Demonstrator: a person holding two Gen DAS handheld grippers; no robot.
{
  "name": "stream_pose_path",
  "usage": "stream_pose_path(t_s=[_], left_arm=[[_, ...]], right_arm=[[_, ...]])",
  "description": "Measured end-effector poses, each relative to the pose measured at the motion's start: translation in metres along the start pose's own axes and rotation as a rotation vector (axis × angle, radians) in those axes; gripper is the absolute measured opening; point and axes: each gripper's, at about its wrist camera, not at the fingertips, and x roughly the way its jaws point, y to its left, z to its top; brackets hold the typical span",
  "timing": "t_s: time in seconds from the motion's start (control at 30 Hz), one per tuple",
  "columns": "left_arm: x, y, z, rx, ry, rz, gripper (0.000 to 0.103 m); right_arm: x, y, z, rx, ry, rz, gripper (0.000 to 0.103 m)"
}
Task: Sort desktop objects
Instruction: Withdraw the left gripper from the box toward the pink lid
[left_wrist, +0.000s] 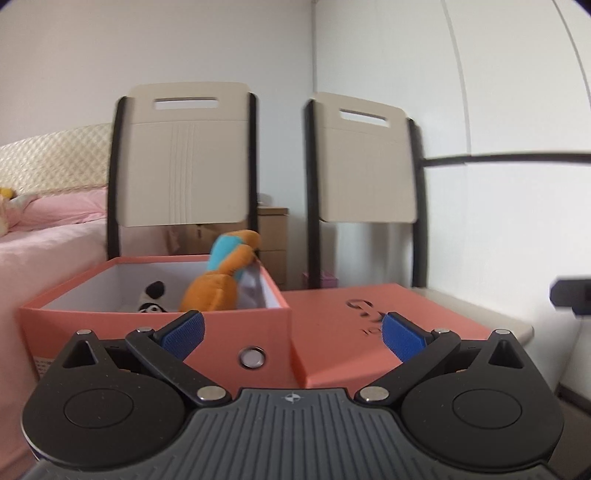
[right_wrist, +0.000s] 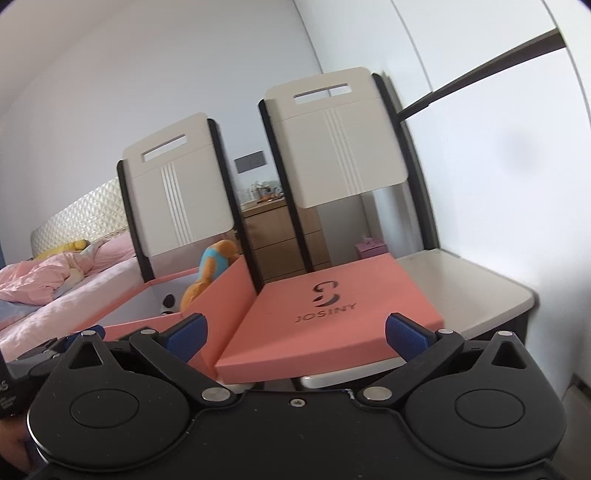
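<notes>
An open salmon-pink box (left_wrist: 155, 325) stands on the left chair. In it are an orange and blue plush toy (left_wrist: 221, 277) and a black-and-white panda plush (left_wrist: 152, 300). The box's lid (left_wrist: 354, 328) lies flat on the right chair, logo side up. My left gripper (left_wrist: 291, 334) is open and empty, just in front of the box. My right gripper (right_wrist: 295, 336) is open and empty, in front of the lid (right_wrist: 325, 314). The box (right_wrist: 218, 295) and the orange plush (right_wrist: 210, 269) also show in the right wrist view, and the left gripper's blue fingertip (right_wrist: 90, 330) shows at the left.
Two white chairs with black frames (left_wrist: 188, 166) (left_wrist: 365, 162) stand side by side against a white wall. A bed with pink bedding (left_wrist: 44, 229) is at the left. A wooden drawer unit (right_wrist: 284, 236) stands behind the chairs.
</notes>
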Motion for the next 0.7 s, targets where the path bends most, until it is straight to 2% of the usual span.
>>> stream_pose_path(t_s=[0.17, 0.4, 0.53, 0.7], left_arm=[[0.005, -0.018, -0.008, 0.054, 0.033, -0.085, 0.103], [0.033, -0.038, -0.024, 0.098, 0.059, -0.160, 0.103], [0.060, -0.040, -0.034, 0.087, 0.073, -0.182, 0.103], [0.090, -0.038, -0.055, 0.106, 0.096, -0.180, 0.103]], right_arm=[[0.001, -0.016, 0.006, -0.006, 0.023, -0.025, 0.102], [0.020, -0.043, 0.019, -0.020, 0.064, -0.001, 0.102], [0.049, -0.054, 0.024, -0.107, 0.083, -0.022, 0.102], [0.087, -0.072, 0.014, -0.108, 0.124, -0.038, 0.102]])
